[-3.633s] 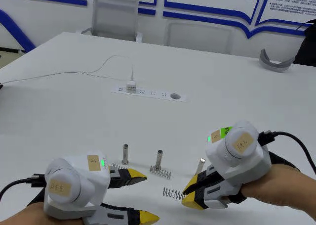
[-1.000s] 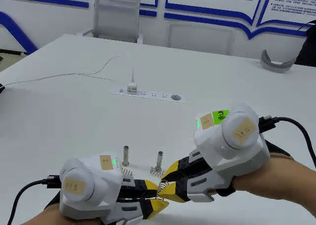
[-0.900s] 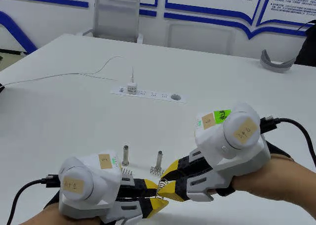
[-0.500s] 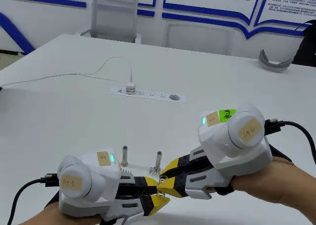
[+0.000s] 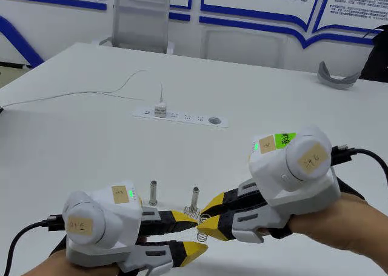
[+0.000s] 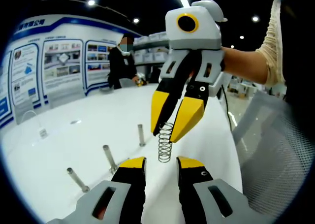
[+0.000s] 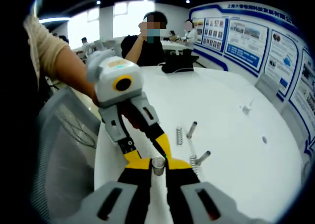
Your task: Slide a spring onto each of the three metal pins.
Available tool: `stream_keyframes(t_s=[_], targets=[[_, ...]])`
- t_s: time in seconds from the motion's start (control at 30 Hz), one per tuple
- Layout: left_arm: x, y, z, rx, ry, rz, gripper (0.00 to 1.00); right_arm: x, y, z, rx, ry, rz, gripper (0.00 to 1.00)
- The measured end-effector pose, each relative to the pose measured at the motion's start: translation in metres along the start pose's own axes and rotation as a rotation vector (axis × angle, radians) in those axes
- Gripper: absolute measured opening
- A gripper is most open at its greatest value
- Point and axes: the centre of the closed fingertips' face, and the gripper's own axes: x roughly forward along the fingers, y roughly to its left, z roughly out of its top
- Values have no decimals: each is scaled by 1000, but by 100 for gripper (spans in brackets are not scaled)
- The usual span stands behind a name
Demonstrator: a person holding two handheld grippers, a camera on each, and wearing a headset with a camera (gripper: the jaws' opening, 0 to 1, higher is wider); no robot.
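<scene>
Spring (image 6: 166, 143) now off table (image 6: 93, 130), tight in R gripper (image 6: 167, 131), axis toward spread L gripper (image 6: 161, 162)

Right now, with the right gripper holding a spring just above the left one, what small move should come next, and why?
Probably close the left gripper on the free lower end of the spring. The right gripper pinches only its top coils, and it hangs just above the left one's open jaws, so a second grip would steady it before aiming at a pin.
</scene>
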Motion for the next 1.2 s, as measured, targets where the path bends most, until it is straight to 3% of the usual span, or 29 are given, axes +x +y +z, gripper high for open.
stream_keyframes(t_s=[0.33,0.57,1.2], targets=[[-19,8,-8,-15,10,42,38,-10,-10,-6,26,-1,-29,12],[-35,20,-11,-38,3,87,46,-16,-18,-9,42,-4,-52,12],[-57,41,-17,-58,-1,168,56,-37,-42,-16,85,-13,-126,12]])
